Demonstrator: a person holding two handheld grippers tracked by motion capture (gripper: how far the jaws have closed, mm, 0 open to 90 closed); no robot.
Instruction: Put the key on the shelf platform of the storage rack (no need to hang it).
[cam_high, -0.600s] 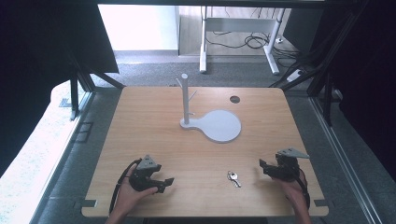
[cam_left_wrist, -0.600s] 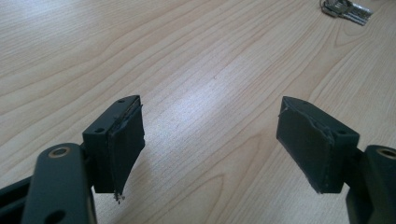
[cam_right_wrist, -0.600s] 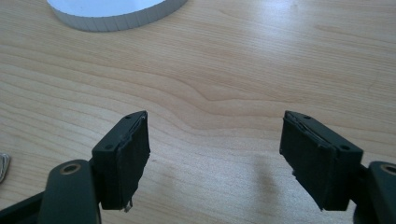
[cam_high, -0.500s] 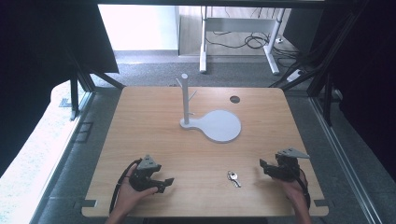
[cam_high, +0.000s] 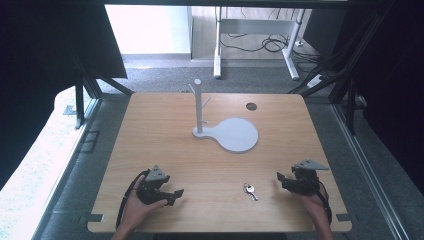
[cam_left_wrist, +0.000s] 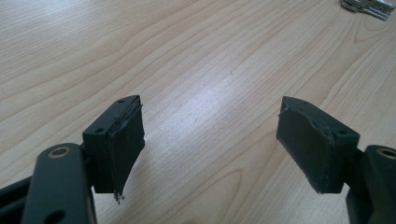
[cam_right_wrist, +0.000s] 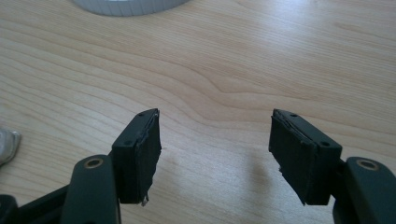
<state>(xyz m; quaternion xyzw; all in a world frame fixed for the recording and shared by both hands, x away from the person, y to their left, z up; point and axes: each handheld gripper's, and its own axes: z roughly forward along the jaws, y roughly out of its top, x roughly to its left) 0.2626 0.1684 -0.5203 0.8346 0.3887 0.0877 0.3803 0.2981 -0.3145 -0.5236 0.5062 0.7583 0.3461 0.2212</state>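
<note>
- Left gripper (cam_high: 176, 194) rests low on the table (cam_high: 150, 130) at the near left edge, jaws spread wide with bare wood between them; nothing gripped
- Right gripper (cam_high: 280, 178) sits at the near right, jaws just as wide apart, empty too
- The keys (cam_high: 249, 190) lie flat on the wood between the two grippers, nearer the right one; touched by neither
- Farther back stands the white stand (cam_high: 227, 131), upright post on a round base, well apart from the keys
</note>
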